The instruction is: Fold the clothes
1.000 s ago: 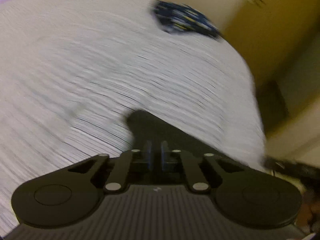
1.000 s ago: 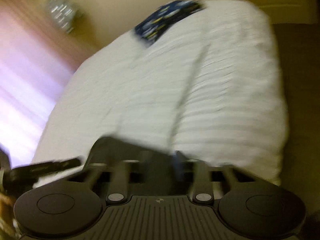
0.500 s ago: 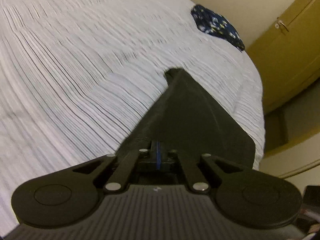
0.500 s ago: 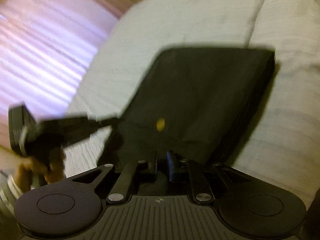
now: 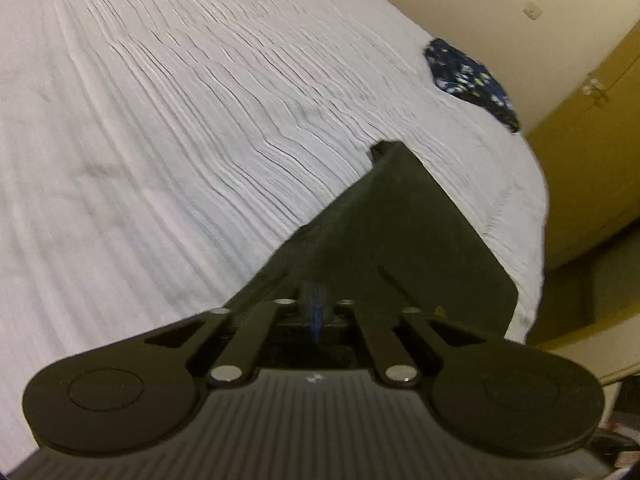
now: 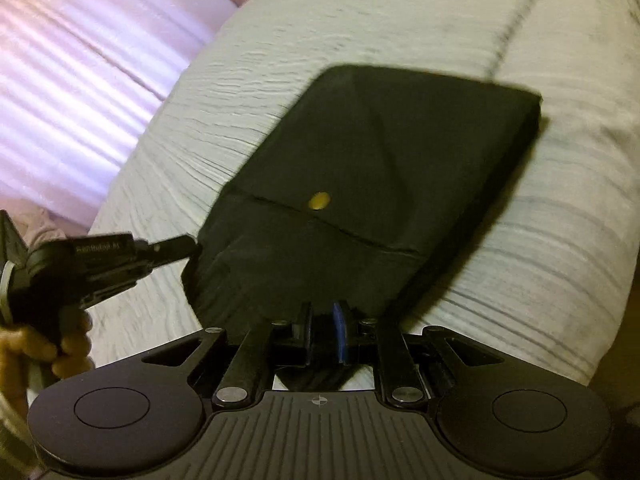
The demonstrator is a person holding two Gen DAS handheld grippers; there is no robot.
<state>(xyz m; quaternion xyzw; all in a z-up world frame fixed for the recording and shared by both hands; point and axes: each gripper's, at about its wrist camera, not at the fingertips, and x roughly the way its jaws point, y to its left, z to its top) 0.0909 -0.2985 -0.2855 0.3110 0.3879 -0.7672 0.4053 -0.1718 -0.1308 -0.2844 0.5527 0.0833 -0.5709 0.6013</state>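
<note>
Black garment (image 6: 372, 184), folded flat, yellow dot on top, lies on white bed (image 5: 200, 140). My left gripper (image 5: 316, 312) and right gripper (image 6: 324, 332) both clamp its near edge.

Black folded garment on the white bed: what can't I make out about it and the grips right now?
- Left gripper pads: left wrist view, buried in the black folded garment.
- Garment's near edge: right wrist view, hidden behind the right gripper.
- Garment type: either view, folds hide it; only a yellow button shows.
- Blue patterned cloth: left wrist view, too small.
</note>
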